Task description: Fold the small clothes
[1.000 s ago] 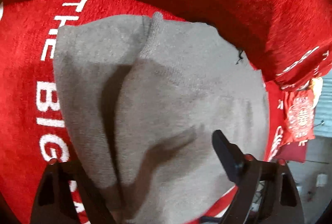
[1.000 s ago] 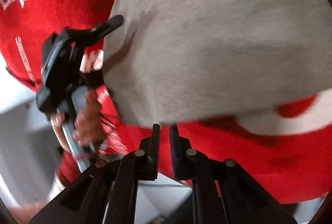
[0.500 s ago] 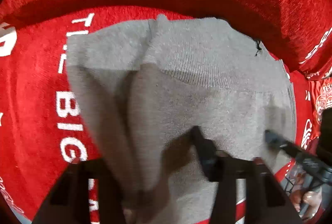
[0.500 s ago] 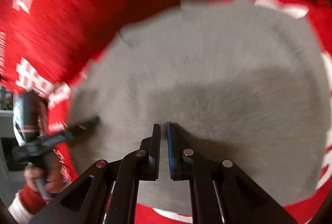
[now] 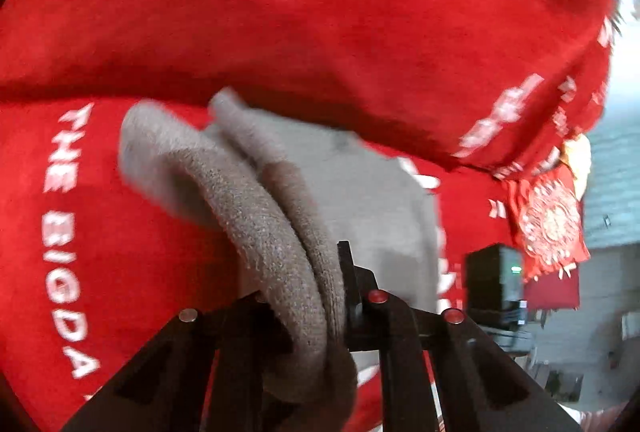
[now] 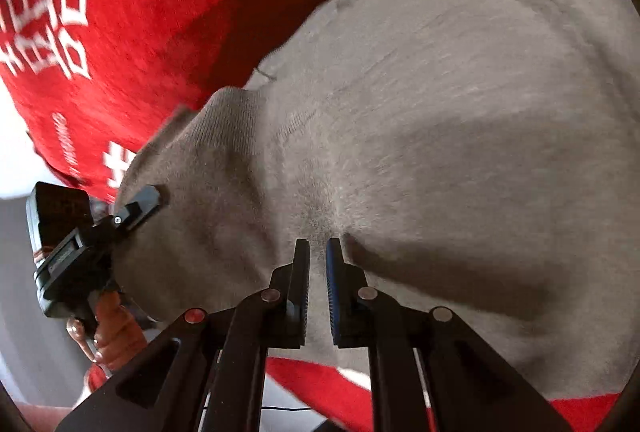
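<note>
- While the grey knit garment (image 5: 280,232) lies on the red blanket (image 5: 100,232), my left gripper (image 5: 308,292) pinches a thick bunched roll of its edge between both fingers; the cloth fills the gap.
- Left side, judgement: too much fabric is gathered in the bite. Better to keep the pinch firm but carry the edge low and level, so the layers don't slide out unevenly.
- Middle: the garment body spreads flat over the blanket, with a soft ridge running toward my right gripper.
- Right gripper (image 6: 318,272): fingers nearly pressed together, a narrow slit between the pads. Tips sit against the knit; whether any cloth is caught in the slit, I cannot tell.
- Right side, judgement: use this hand as the anchor at the fold line, pressing down while the left brings its edge across.
- Risk: knit stretches; pull gently, match edges before releasing.
</note>
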Action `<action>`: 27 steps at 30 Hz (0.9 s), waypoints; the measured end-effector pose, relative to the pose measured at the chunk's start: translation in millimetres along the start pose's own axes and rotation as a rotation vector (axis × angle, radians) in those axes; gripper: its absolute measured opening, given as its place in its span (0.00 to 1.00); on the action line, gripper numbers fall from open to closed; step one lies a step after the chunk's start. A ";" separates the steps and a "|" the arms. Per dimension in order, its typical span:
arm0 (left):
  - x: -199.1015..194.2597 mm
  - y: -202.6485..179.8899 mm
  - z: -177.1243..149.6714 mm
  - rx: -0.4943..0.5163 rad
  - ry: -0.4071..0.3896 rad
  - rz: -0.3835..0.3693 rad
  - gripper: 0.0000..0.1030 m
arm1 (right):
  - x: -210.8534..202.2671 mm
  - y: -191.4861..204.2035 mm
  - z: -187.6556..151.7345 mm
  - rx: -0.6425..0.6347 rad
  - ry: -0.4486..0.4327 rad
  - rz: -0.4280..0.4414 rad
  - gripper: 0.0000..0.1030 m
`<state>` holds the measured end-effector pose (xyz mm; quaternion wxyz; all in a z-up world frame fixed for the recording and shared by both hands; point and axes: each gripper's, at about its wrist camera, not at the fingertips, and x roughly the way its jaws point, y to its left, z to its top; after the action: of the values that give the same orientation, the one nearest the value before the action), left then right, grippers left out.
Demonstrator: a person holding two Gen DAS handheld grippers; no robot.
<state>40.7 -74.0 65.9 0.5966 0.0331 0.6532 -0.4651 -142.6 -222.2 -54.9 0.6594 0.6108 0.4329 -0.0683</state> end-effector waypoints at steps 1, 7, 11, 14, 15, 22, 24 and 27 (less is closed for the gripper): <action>3.9 -15.5 2.6 0.018 0.002 -0.012 0.15 | -5.7 -4.2 2.6 0.010 -0.009 0.018 0.11; 66.0 -124.8 11.5 0.189 0.036 -0.022 0.15 | -59.2 -33.3 13.0 0.056 -0.087 0.105 0.11; 143.9 -165.8 0.9 0.307 0.116 0.100 0.15 | -77.5 -71.3 18.9 0.137 -0.119 0.107 0.11; 194.5 -168.2 -10.4 0.341 0.192 0.195 0.15 | -79.1 -100.1 18.1 0.215 -0.117 0.103 0.11; 194.0 -165.5 -14.6 0.348 0.191 0.205 0.15 | -79.0 -108.5 16.7 0.237 -0.116 0.113 0.11; 178.7 -191.9 -23.8 0.440 0.159 0.264 0.20 | -86.3 -133.6 6.3 0.319 -0.131 0.215 0.11; 167.3 -193.7 -27.5 0.446 0.141 0.259 0.25 | -88.6 -137.1 5.3 0.338 -0.145 0.240 0.19; 148.1 -191.6 -30.0 0.450 0.083 0.272 1.00 | -98.3 -149.2 2.7 0.384 -0.175 0.311 0.37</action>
<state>-138.7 -238.6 50.5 0.6041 0.2715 0.5467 -0.5123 -294.1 -304.2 -102.3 0.5690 0.7757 0.2543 -0.0993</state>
